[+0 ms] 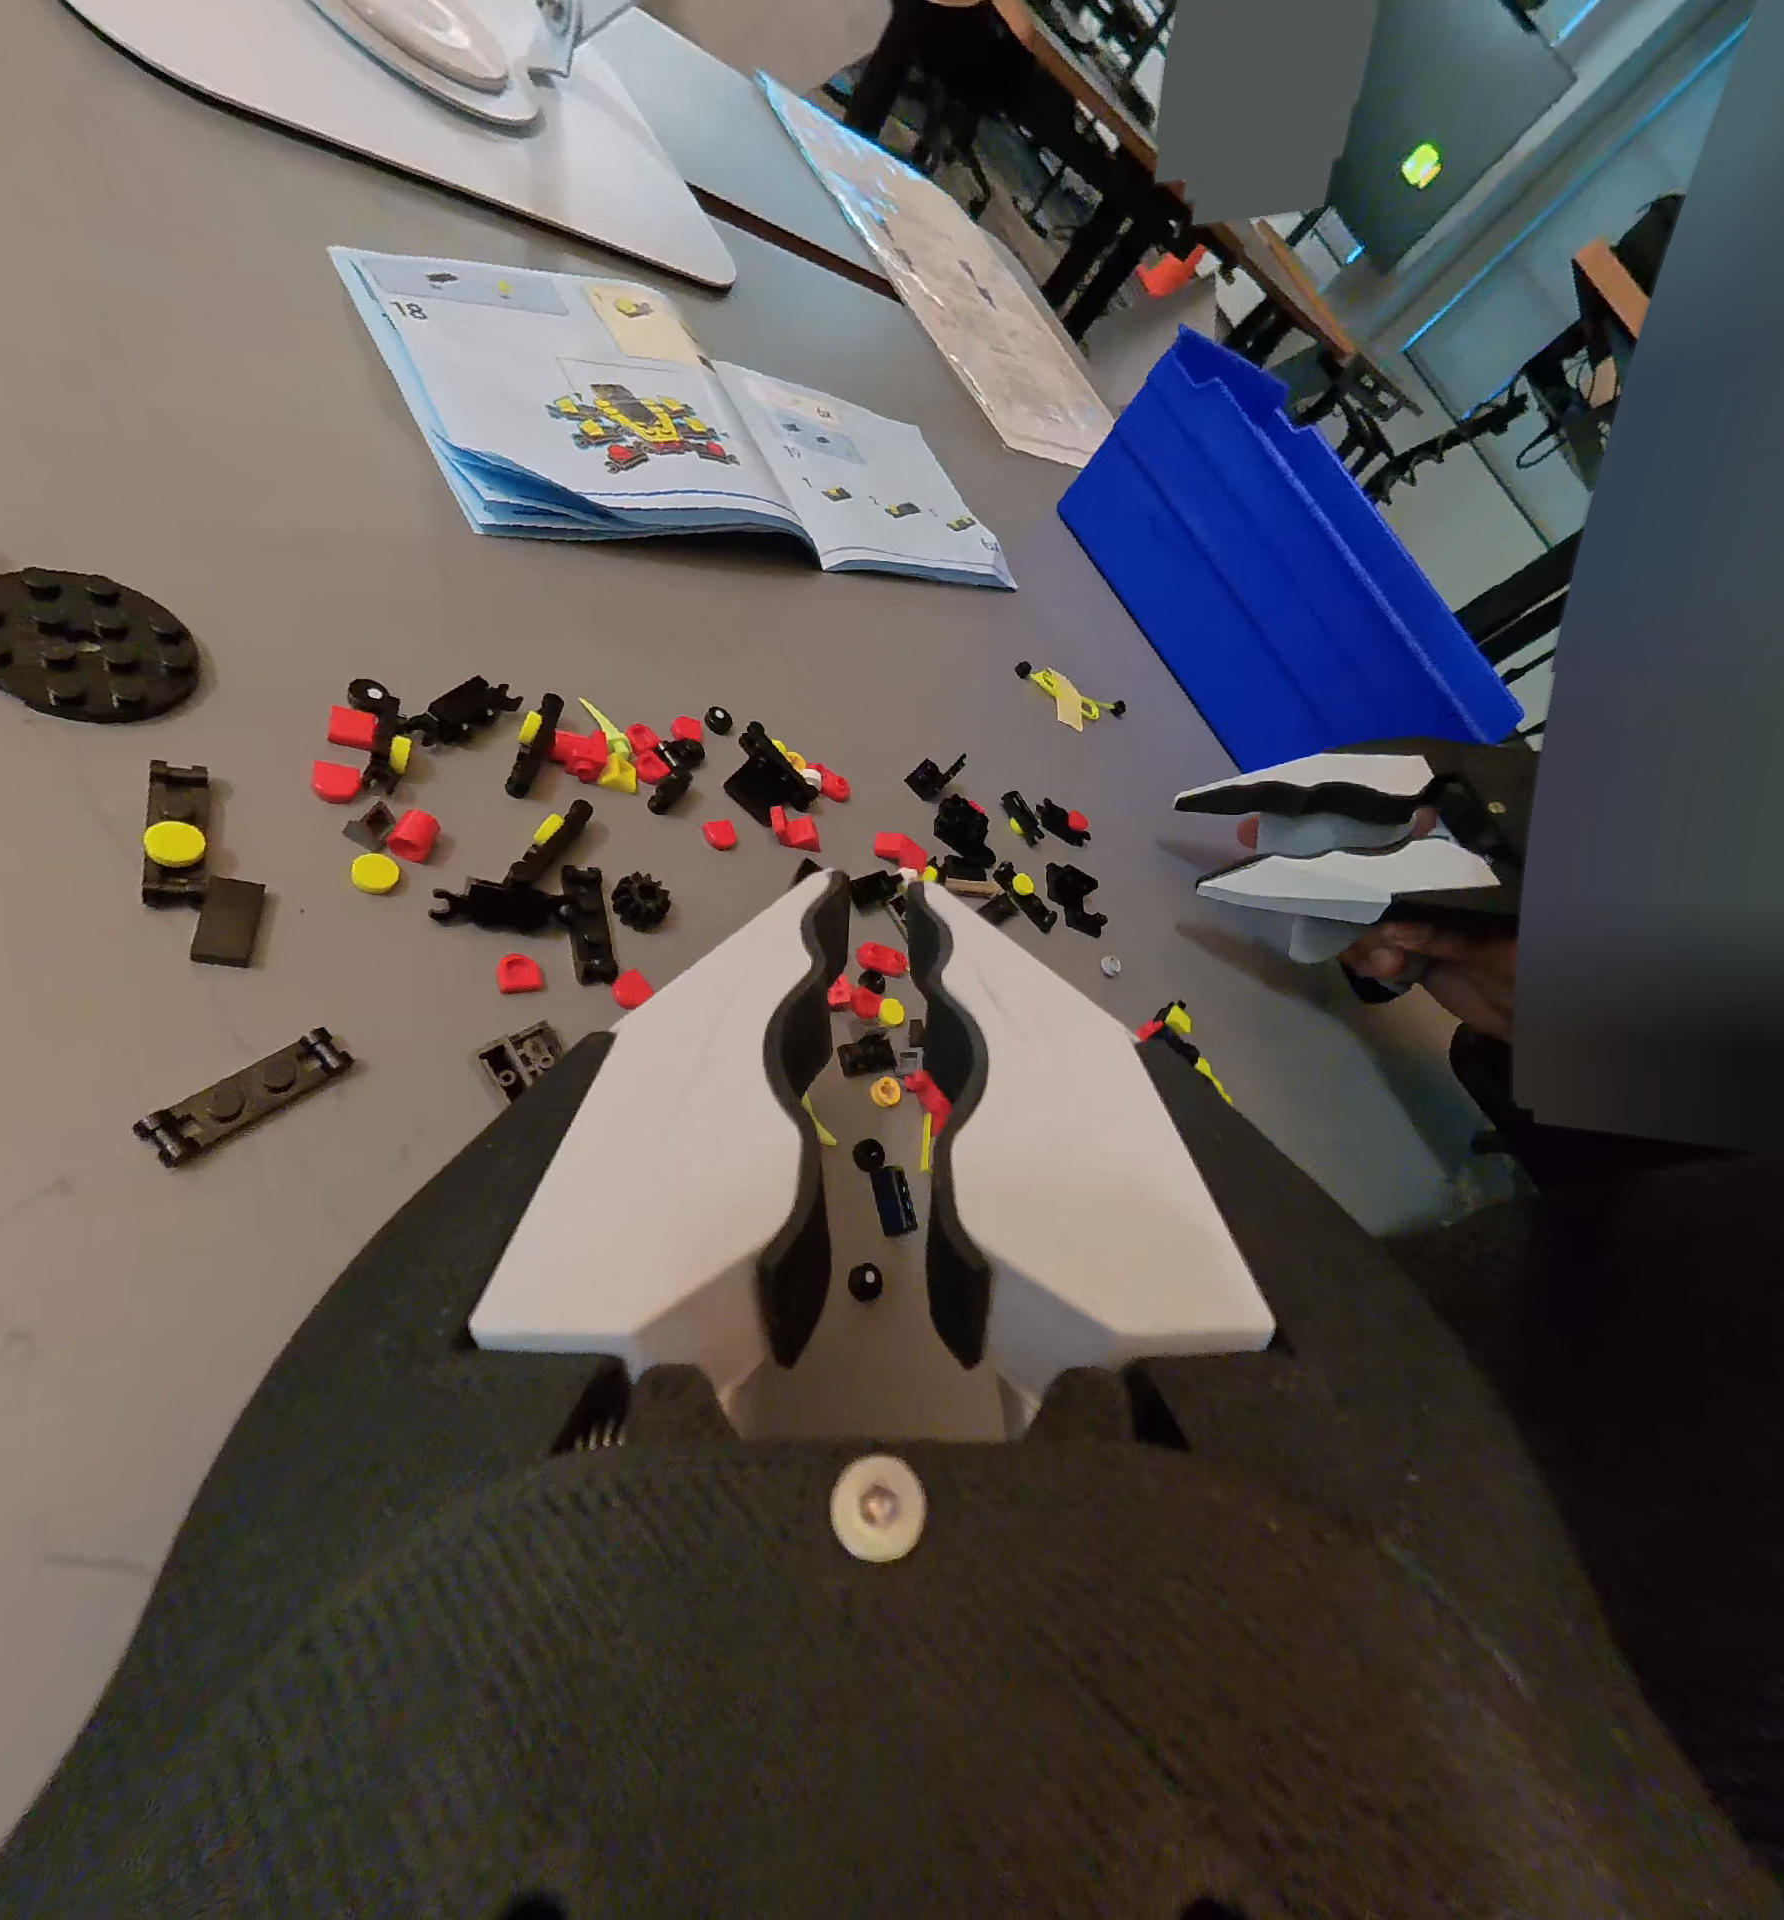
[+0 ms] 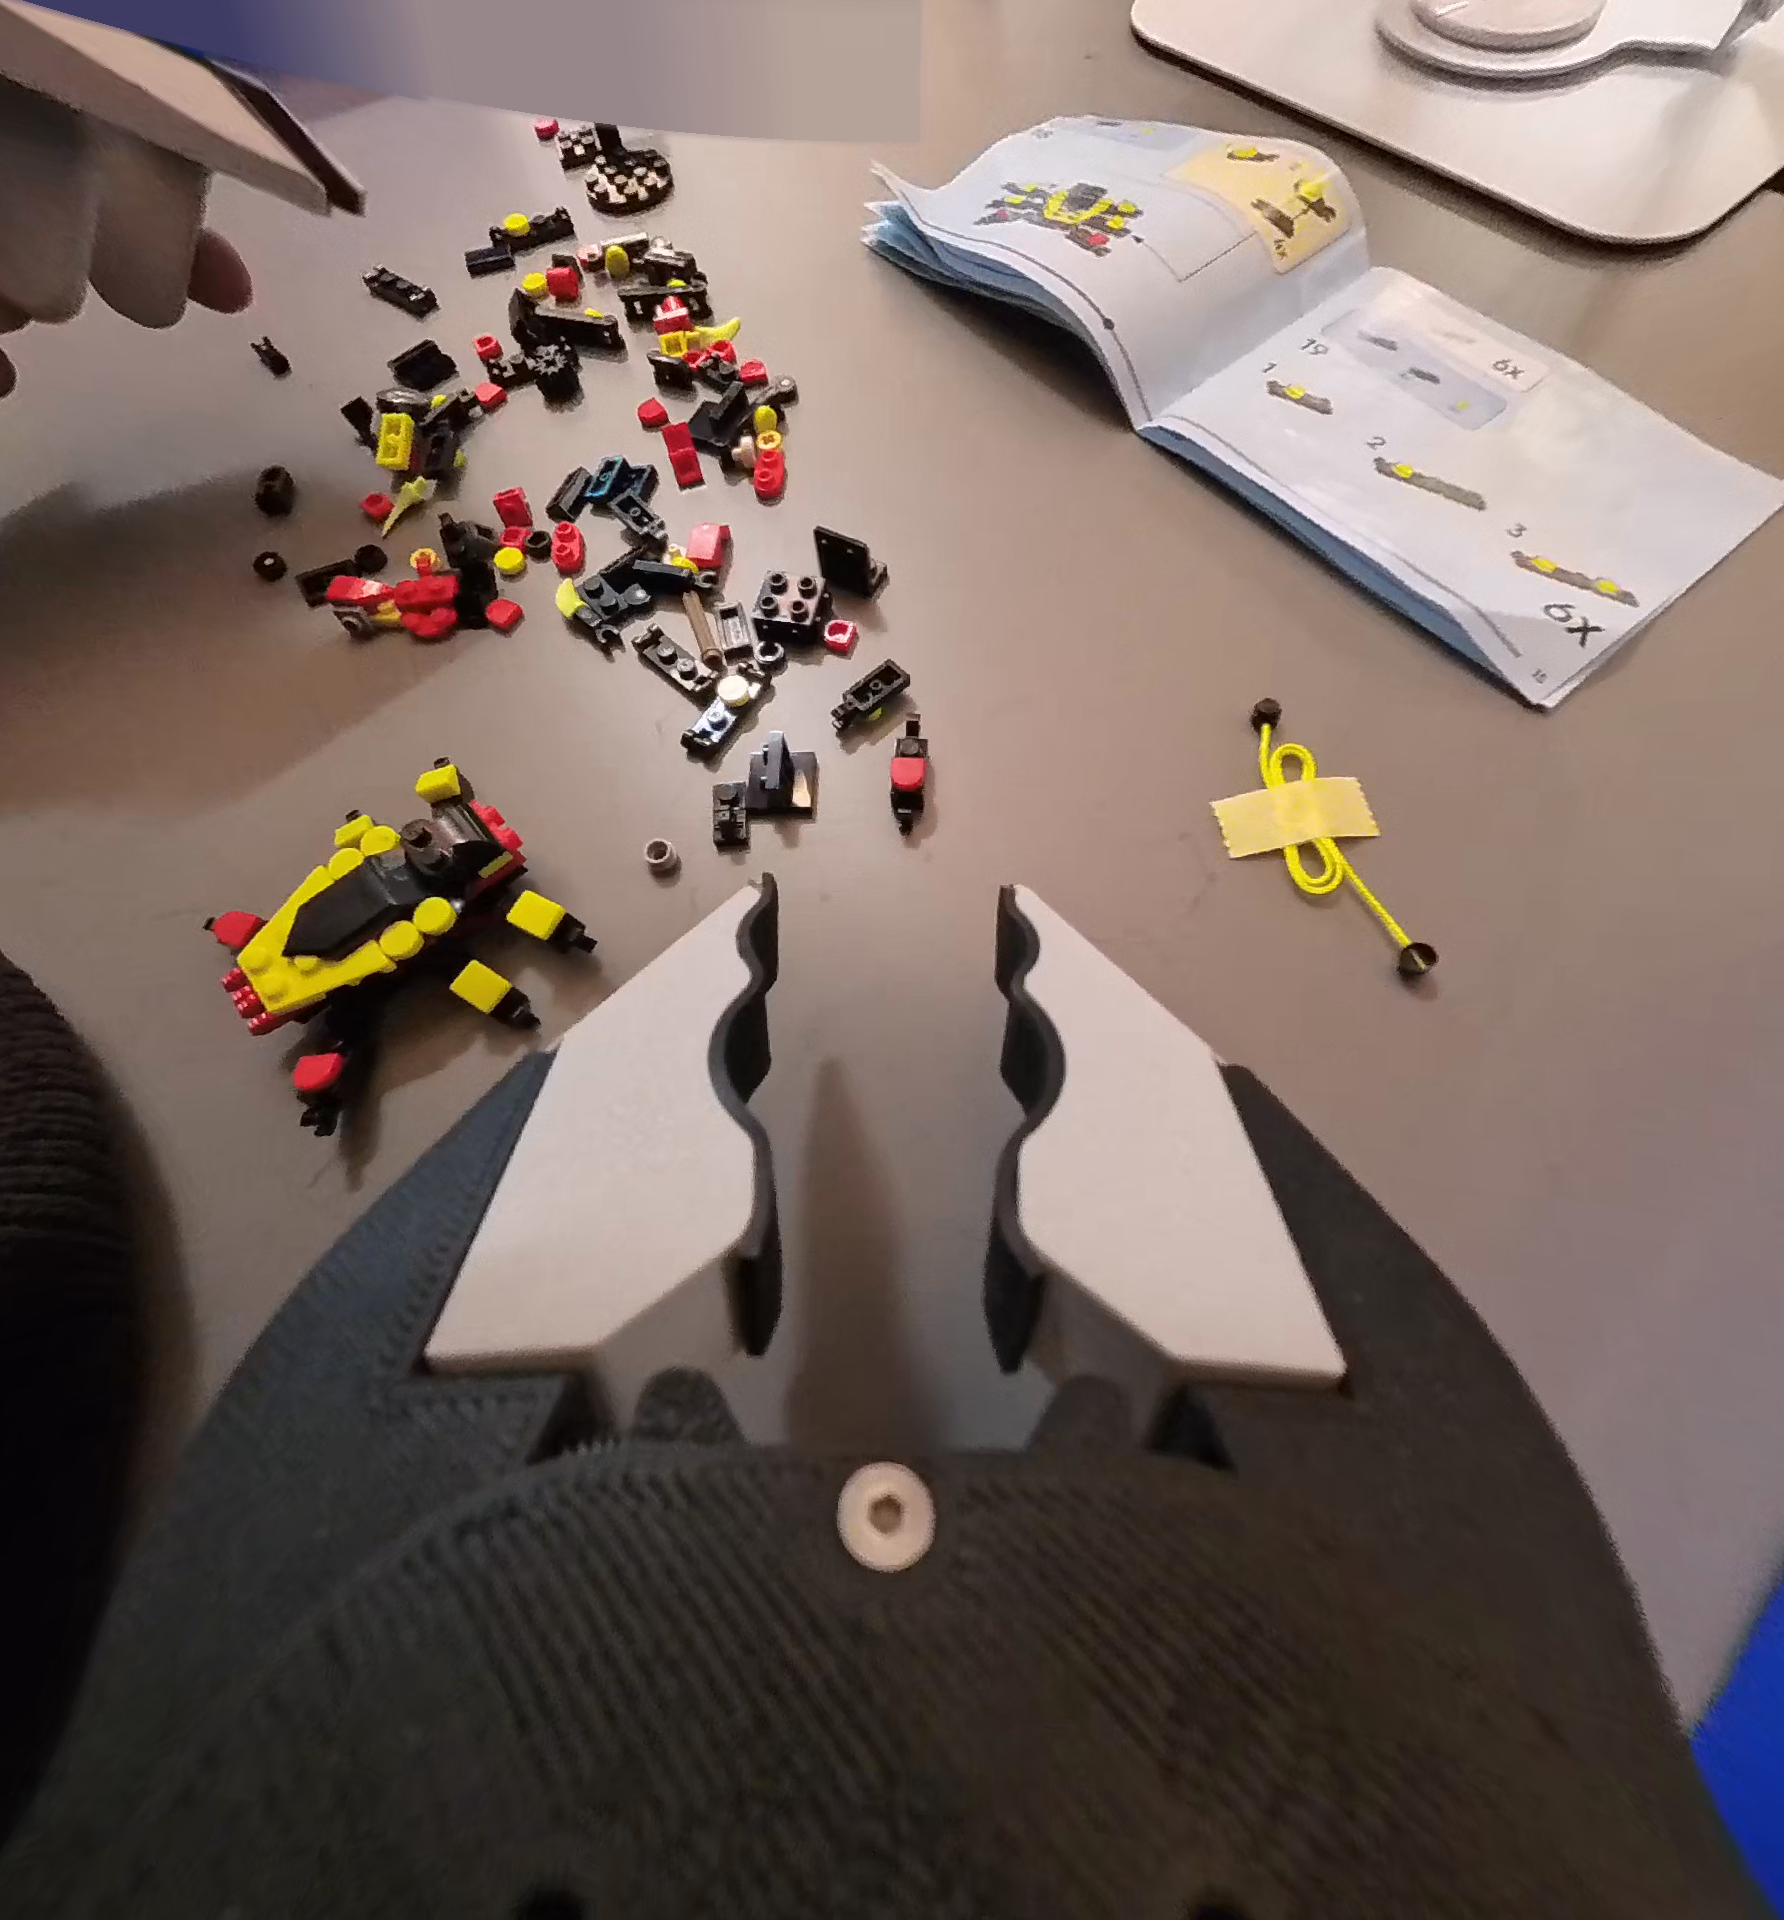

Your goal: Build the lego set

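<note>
In the left wrist view, the left tongs (image 1: 880,896) are hovering nearly closed, only a narrow gap showing at the tips and nothing held, above the scattered loose lego pieces (image 1: 597,790) lying on the grey surface (image 1: 140,1299). An open instruction booklet (image 1: 649,436) and a blue bin (image 1: 1272,561) are sitting beyond.

In the right wrist view, the right tongs (image 2: 883,904) are standing wide open and empty. The partly built yellow, black and red model (image 2: 389,925) is resting just left of them, with a taped yellow string (image 2: 1303,831) lying to the right.
</note>
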A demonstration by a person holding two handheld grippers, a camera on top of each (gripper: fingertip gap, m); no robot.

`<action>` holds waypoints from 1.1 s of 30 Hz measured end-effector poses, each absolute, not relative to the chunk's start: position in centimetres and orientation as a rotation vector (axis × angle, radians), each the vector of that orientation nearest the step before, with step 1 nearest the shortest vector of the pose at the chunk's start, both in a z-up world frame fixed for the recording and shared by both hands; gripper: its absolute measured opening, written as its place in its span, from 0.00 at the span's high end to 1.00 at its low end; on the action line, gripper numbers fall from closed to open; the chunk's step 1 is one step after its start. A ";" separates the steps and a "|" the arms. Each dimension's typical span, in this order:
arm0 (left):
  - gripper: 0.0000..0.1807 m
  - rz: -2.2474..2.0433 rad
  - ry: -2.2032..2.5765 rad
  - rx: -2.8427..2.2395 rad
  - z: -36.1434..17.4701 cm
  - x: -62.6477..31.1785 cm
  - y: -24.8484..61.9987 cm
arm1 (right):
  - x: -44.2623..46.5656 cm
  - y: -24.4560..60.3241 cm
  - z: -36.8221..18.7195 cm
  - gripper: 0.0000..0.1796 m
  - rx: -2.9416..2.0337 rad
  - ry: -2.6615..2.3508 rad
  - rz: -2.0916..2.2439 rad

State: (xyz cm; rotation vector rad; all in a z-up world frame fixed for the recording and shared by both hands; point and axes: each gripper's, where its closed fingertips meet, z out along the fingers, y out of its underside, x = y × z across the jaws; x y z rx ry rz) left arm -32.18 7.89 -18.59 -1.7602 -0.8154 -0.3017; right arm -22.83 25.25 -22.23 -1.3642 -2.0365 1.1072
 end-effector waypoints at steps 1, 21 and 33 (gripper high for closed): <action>0.95 -0.299 -0.811 -1.767 -18.6 -32.1 7.9 | -22.8 25.2 -22.2 0.77 -1.361 -2.037 1.105; 0.92 -0.341 -0.812 -1.855 -20.7 -31.6 8.8 | -23.0 25.5 -23.1 0.78 -1.402 -2.054 1.098; 0.92 -0.354 -0.834 -1.887 -21.8 -31.8 8.8 | -23.1 25.7 -23.8 0.78 -1.449 -2.063 1.101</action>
